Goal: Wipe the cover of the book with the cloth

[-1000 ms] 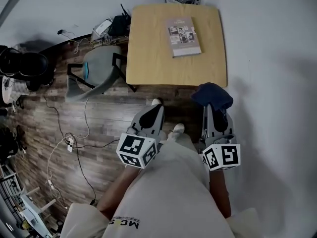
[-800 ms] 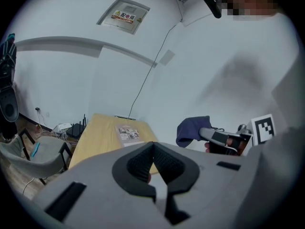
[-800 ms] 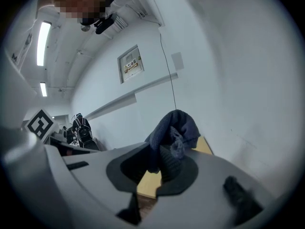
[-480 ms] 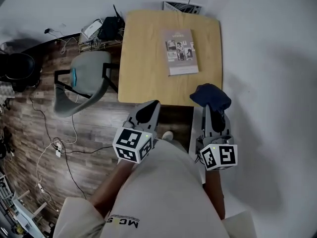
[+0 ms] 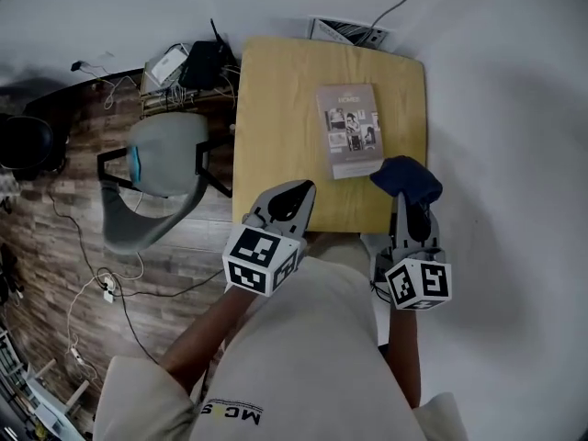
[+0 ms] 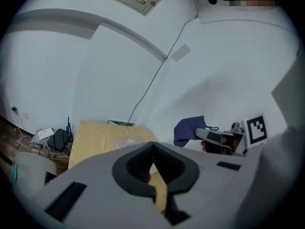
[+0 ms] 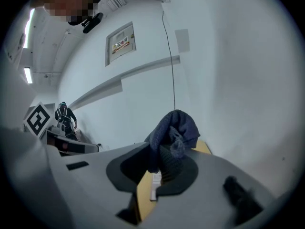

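A grey book (image 5: 354,130) lies flat on the small yellow wooden table (image 5: 276,108), toward its right side. My right gripper (image 5: 408,200) is shut on a dark blue cloth (image 5: 407,179), which hangs over the table's near right corner, just beside the book's near corner. In the right gripper view the cloth (image 7: 174,132) bunches up between the jaws and hides their tips. My left gripper (image 5: 292,196) is shut with nothing in it, over the table's near edge, left of the book. The left gripper view shows the book (image 6: 127,141) beyond the jaws and the cloth (image 6: 188,130) to the right.
A grey chair (image 5: 161,159) stands left of the table on the wood floor. A black router and cables (image 5: 197,58) lie at the table's far left corner. A white wall runs along the table's right and far sides. Cables (image 5: 110,283) trail over the floor.
The person has stepped up to the table. Both grippers moved forward from above the floor to over its near edge, and the cloth came up beside the book.
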Available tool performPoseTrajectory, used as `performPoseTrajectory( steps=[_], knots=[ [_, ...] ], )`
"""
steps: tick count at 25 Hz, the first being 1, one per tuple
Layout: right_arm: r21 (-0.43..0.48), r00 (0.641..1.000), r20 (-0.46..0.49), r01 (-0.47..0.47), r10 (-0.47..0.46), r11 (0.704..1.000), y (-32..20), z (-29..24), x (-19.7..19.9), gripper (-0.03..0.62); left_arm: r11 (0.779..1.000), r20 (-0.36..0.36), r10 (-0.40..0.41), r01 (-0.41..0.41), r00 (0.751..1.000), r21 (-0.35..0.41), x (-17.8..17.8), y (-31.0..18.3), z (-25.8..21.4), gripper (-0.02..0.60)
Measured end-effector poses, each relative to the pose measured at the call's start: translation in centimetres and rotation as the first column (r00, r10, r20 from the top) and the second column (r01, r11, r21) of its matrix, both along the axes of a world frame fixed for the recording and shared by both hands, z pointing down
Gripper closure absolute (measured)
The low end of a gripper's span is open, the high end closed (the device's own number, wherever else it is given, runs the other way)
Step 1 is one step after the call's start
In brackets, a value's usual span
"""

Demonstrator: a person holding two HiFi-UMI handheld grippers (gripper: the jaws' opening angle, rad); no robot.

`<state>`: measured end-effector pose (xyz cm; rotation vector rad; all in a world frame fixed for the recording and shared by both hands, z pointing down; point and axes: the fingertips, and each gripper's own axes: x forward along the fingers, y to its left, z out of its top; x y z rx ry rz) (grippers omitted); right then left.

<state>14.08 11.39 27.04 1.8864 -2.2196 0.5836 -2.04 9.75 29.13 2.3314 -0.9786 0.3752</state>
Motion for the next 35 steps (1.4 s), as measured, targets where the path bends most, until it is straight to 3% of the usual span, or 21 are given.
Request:
performPoseTrajectory(
  steps=[9,15,23,30,35],
  knots=[
    [-0.103,0.992,0.013,0.128,-0.128,0.986,-6.5,4.6,-1.7,0.542,0.995,0.012,-0.069,0.07,0.998,-0.07,-0.6,-3.9,2.4,0.571],
    [-0.135,0.98,0.048,0.198,-0.194,0.971,-10.2,7.9,-2.4,0.542,0.986,0.066,-0.118,0.124,0.991,-0.107,-0.2,-6.1,6.1,0.571],
    [-0.158,0.967,0.04,0.254,-0.251,0.954,-14.3,11.1,-2.6,0.542,0.972,0.039,-0.129,0.134,0.991,-0.194,2.6,-7.8,10.3,0.571],
    [-0.186,0.953,0.042,0.303,-0.301,0.935,-16.4,14.4,-2.8,0.542,0.966,0.055,-0.11,0.12,0.992,-0.229,4.7,-8.2,13.9,0.571],
    [-0.196,0.938,0.05,0.346,-0.343,0.917,-17.8,16.7,-3.5,0.542,0.944,0.073,-0.13,0.146,0.989,-0.296,5.4,-8.2,17.9,0.571]
  ],
)
